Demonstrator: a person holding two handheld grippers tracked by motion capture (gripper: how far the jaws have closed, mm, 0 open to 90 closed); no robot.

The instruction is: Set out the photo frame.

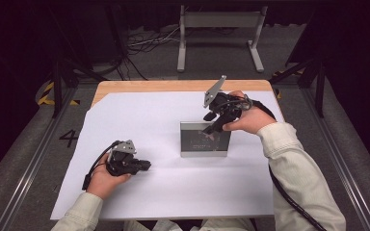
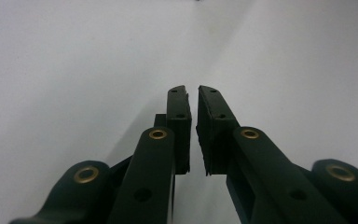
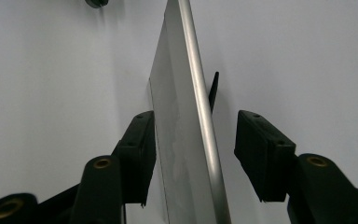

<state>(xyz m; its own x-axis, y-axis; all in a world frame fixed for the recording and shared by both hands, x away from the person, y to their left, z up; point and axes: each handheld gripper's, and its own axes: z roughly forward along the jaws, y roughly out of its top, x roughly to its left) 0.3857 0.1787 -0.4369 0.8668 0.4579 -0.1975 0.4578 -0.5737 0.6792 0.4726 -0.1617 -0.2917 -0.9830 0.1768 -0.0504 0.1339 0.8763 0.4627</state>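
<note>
A silver picture frame with a dark glass front stands upright in the middle of the white sheet. My right gripper reaches down over its top right part. In the right gripper view the frame's metal edge runs between the jaws of the open right gripper; the left pad lies against its face and the right pad stands apart. A black prop shows behind the frame. My left gripper rests on the sheet to the lower left, shut with nothing between its pads.
The sheet covers most of a wooden table, whose far edge shows bare. On the floor beyond stand a grey metal stand and loose cables. Rails run along both sides of the table.
</note>
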